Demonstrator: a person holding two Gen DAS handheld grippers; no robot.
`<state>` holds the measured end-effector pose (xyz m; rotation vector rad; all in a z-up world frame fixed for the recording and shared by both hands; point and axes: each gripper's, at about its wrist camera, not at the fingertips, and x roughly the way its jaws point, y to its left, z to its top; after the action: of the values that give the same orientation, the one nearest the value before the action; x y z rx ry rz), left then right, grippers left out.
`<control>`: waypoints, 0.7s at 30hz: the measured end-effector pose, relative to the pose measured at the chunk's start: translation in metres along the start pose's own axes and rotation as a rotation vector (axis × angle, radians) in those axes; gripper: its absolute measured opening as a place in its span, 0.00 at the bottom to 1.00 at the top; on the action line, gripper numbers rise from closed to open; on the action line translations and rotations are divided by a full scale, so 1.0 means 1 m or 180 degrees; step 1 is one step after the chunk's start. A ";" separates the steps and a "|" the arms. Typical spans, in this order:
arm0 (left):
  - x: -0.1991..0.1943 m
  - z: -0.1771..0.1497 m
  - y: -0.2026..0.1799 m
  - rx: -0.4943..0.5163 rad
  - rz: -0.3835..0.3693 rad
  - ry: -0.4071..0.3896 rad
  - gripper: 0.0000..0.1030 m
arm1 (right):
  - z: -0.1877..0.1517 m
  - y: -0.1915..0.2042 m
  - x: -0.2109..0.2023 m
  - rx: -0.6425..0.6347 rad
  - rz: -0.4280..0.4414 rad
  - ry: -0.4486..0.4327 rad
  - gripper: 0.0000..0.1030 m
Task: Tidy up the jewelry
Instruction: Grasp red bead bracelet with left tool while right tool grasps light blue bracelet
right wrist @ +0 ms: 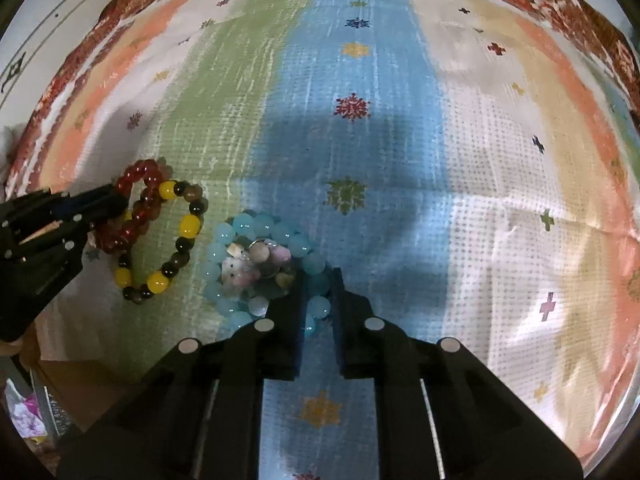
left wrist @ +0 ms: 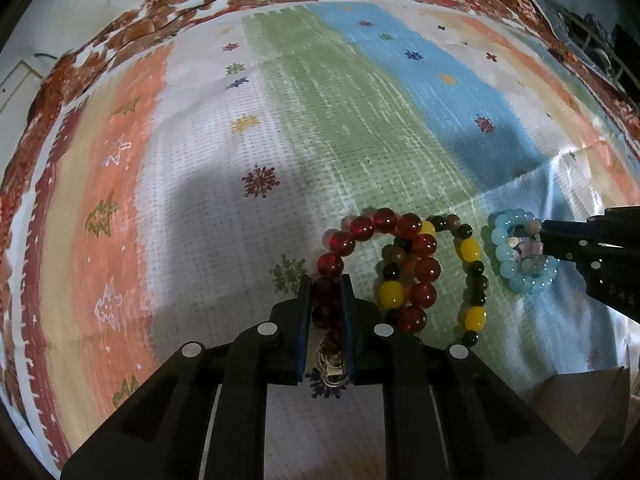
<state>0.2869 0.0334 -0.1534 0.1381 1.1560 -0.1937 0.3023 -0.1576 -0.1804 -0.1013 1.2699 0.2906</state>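
Left fingers (left wrist: 306,320): you clench the red bead bracelet (left wrist: 384,256).
Right fingers (right wrist: 296,312): you grip the light-blue bead bracelet (right wrist: 256,240).
Between them: yellow-and-brown bead bracelet (right wrist: 188,226), touching the red one.

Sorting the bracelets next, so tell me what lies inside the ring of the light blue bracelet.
Inside the light blue bracelet sits a cluster of pale pink, white and grey beads, seemingly a smaller bracelet. The right gripper fingers cover its near side, so its full shape cannot be seen.
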 end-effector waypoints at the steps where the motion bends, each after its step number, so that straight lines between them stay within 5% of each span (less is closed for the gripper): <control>1: -0.002 -0.001 0.001 -0.0024 -0.0007 -0.0012 0.12 | -0.001 0.001 -0.001 0.0000 0.0005 -0.0002 0.12; 21: -0.071 0.003 -0.003 -0.0253 -0.0153 -0.0420 0.12 | -0.003 0.029 -0.060 -0.0165 0.0175 -0.0386 0.12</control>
<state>0.2614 0.0355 -0.0869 0.0268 1.0347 -0.1961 0.2754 -0.1400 -0.1221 -0.0918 1.1463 0.3720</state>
